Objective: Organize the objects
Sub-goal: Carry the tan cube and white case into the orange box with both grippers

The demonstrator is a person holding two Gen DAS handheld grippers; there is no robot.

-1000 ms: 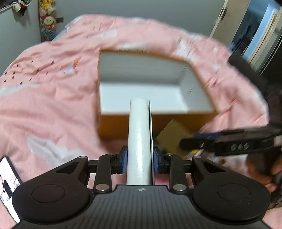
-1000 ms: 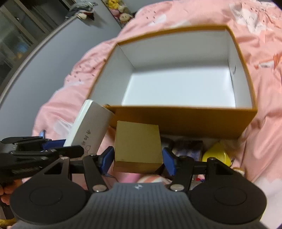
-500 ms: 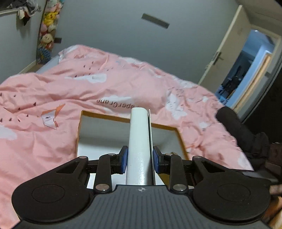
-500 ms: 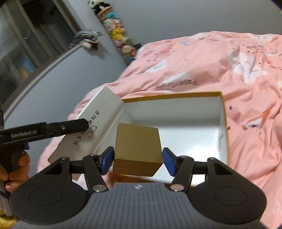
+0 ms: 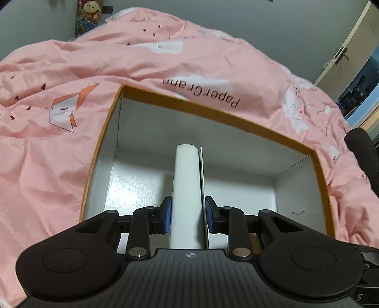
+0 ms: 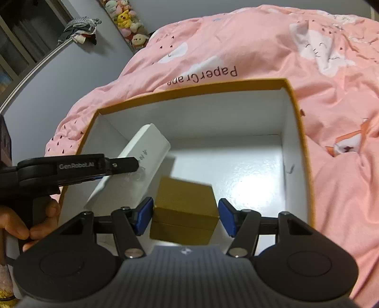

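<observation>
A large open box with an orange rim [image 5: 213, 111] and a white inside lies on the pink bed. My left gripper [image 5: 187, 218] is shut on a slim white box [image 5: 186, 180], held on edge and tilted down over the big box's floor. In the right wrist view that white box [image 6: 146, 151] hangs inside the left part of the open box [image 6: 189, 92], with the left gripper's finger [image 6: 118, 164] across it. My right gripper [image 6: 184, 219] is shut on a small gold box [image 6: 184, 201] above the white floor, near the front wall.
A pink duvet [image 5: 47, 165] printed with "PaperCrane" surrounds the box. Plush toys [image 6: 125, 19] stand at the far wall. A hand [image 6: 14, 227] holds the left gripper's handle. A dark sleeve [image 5: 364, 154] shows at the right, with a door [image 5: 348, 47] behind.
Both grippers have carried their boxes from in front of the big box to over its open inside. The white box and the gold box now hang lower, within its walls.
</observation>
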